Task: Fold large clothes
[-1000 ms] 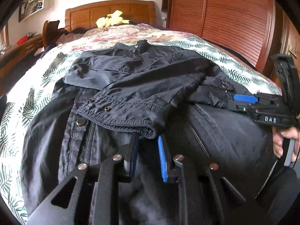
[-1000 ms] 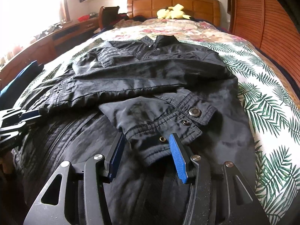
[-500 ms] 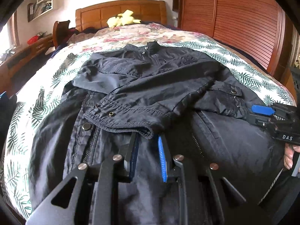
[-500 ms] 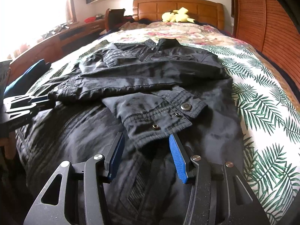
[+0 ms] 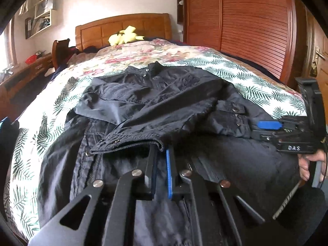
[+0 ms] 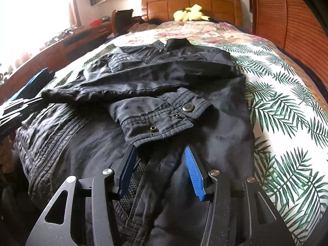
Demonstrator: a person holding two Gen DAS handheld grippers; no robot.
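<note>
Jacket point(image 5: 155, 102) hem pinched: left tool point(image 5: 161, 157) narrowed (right unchanged).

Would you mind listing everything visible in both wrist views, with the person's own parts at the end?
jacket: one, black, spread on the bed, both sleeves folded across its front
bedspread: one, white with green palm leaves and flowers, covering the bed
headboard: one, brown wood, far end of the bed
plush toy: one, yellow, at the headboard
wardrobe: one, reddish slatted wood, right of the bed
desk: one, brown wood, left of the bed under the window
wall shelf: one, white, on the far wall
left gripper: one, black with blue pads, shut at a sleeve cuff
right gripper: one, black with blue pads, jaws apart at the other cuff
hand: one, holding the right gripper's handle
</note>
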